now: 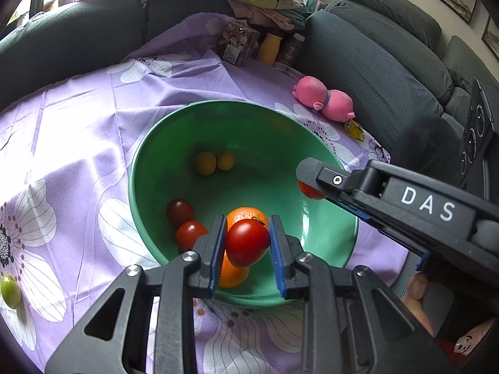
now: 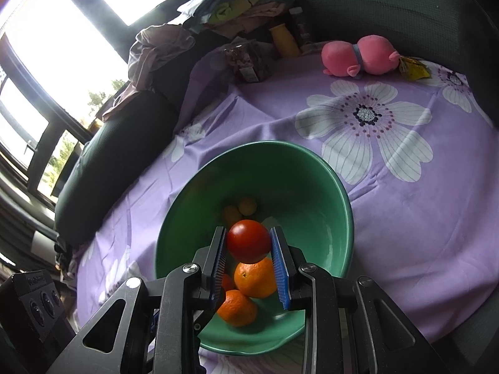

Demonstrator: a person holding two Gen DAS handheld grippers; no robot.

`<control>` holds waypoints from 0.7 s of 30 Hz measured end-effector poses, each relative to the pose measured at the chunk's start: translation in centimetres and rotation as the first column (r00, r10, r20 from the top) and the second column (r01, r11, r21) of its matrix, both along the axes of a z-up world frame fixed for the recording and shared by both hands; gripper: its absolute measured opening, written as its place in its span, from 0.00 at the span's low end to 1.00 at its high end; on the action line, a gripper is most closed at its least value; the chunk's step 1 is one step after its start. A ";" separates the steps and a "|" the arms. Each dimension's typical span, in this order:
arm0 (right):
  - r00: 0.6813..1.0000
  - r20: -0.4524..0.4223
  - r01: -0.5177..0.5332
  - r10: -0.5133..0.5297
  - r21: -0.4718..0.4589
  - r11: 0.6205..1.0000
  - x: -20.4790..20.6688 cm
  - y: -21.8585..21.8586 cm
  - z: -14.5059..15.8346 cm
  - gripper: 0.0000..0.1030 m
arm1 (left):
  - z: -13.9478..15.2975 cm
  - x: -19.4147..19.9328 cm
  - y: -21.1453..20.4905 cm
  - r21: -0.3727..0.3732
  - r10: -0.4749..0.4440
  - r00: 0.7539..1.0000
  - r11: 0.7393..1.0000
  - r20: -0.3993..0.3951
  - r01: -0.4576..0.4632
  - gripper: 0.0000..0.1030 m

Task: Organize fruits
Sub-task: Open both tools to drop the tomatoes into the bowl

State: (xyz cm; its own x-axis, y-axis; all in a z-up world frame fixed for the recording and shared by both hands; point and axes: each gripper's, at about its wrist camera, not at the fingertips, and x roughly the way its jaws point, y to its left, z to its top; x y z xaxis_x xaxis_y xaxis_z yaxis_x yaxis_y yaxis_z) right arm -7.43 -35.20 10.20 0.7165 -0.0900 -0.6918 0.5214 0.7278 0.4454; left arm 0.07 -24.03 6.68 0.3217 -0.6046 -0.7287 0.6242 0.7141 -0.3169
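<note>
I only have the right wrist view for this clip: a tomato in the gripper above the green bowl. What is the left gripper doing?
Observer: The left gripper grips a held tomato of its own, also above the bowl.
Operator: Is any fruit outside the bowl?
Observer: Yes. One green fruit lies on the purple cloth, at the left edge of the left wrist view.
Operator: I see only a sliver of red low in the bowl. How many tomatoes lie there?
Observer: Two, side by side: a dark tomato and a bright red tomato.
</note>
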 end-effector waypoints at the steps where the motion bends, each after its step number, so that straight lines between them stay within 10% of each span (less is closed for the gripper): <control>1: 1.000 0.000 0.000 0.000 -0.001 1.000 0.0 0.0 0.0 0.30 | -0.1 0.0 0.0 0.000 -0.001 1.000 1.000 -0.003 0.001 0.26; 21: 0.999 -0.043 0.006 -0.007 -0.016 1.000 0.3 -0.1 -0.4 0.30 | -0.6 0.3 -0.1 -0.010 -0.001 0.999 1.000 -0.033 0.001 0.26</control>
State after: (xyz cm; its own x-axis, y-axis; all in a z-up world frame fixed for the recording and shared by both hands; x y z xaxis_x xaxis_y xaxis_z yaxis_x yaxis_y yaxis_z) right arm -7.08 -35.27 9.83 0.6852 -0.1055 -0.7207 0.5447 0.7311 0.4108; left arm 0.36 -24.17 6.11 0.2968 -0.6120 -0.7331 0.6137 0.7104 -0.3446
